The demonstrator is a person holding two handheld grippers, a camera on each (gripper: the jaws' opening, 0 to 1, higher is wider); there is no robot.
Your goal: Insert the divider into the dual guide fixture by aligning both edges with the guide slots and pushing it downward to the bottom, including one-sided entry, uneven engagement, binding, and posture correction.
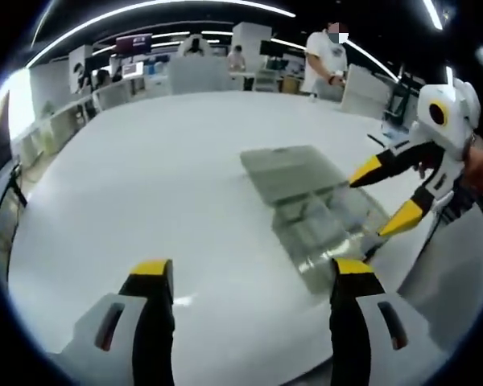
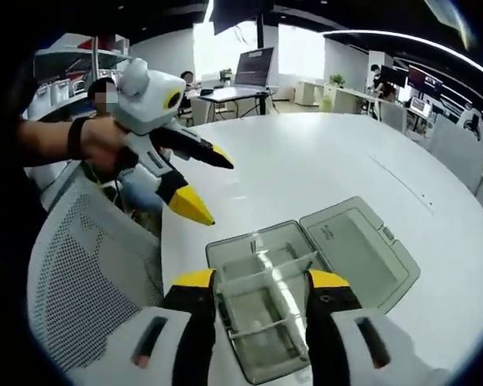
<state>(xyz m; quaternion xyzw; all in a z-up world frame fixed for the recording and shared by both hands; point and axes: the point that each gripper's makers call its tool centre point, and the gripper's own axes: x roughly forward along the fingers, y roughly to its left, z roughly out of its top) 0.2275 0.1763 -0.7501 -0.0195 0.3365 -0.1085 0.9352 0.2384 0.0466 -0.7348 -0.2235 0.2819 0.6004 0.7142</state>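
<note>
A big white table (image 1: 145, 185) takes most of both views, with an open office behind it, and a mesh chair (image 2: 80, 265) stands at the table's edge in the right gripper view. Near that edge lies a clear plastic box (image 2: 266, 314) with its lid (image 2: 362, 249) opened flat on the table beside it; in the left gripper view the same box (image 1: 322, 217) is ahead and to the right. Inside the box a clear divider (image 2: 266, 269) stands across it, between the two side walls, and a second strip runs across lower down; how deep the divider sits I cannot tell. The right gripper (image 2: 262, 281) is over the box with its yellow-tipped fingers apart, one on each side of the divider, and it is not clear if they touch it. The left gripper (image 1: 253, 269) is over the bare table, just beside the near corner of the box, with its fingers wide apart and nothing between them. A hand (image 2: 105, 145) holds this left gripper in the right gripper view.
</note>
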